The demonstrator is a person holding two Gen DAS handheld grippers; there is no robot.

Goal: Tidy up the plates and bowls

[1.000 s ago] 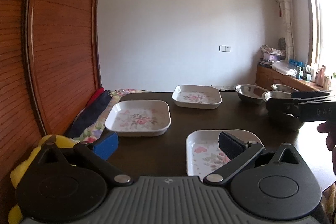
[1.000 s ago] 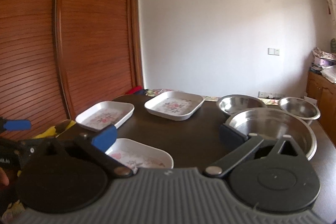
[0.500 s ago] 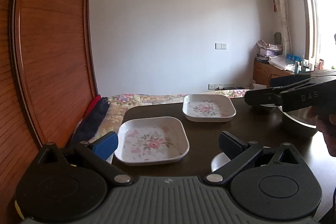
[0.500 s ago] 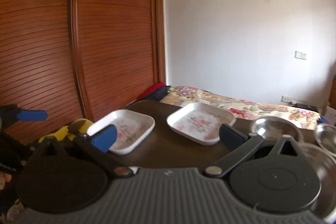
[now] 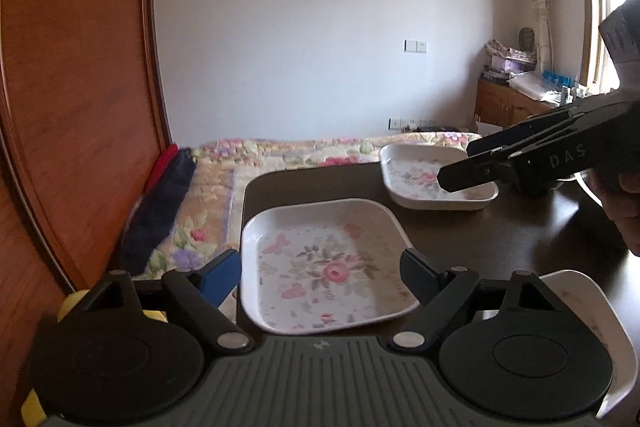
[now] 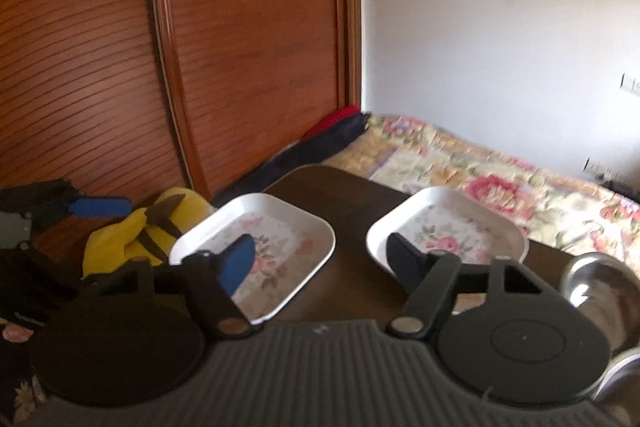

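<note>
Floral plate (image 5: 324, 263) lies flat at the table's (image 5: 520, 223) left edge, framed by the left gripper (image 5: 320, 273), jaws wide and just closing, empty. Right gripper (image 6: 320, 259), narrowing, empty, faces both plates. Seat pads on opposite rims before squeezing.

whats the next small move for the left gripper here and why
Probably ease the left gripper forward and down onto the near rim of the floral plate right ahead. Its jaws, which have just been closing slightly, are open and hold nothing, and the plate sits alone on the dark table, unstacked.
</note>
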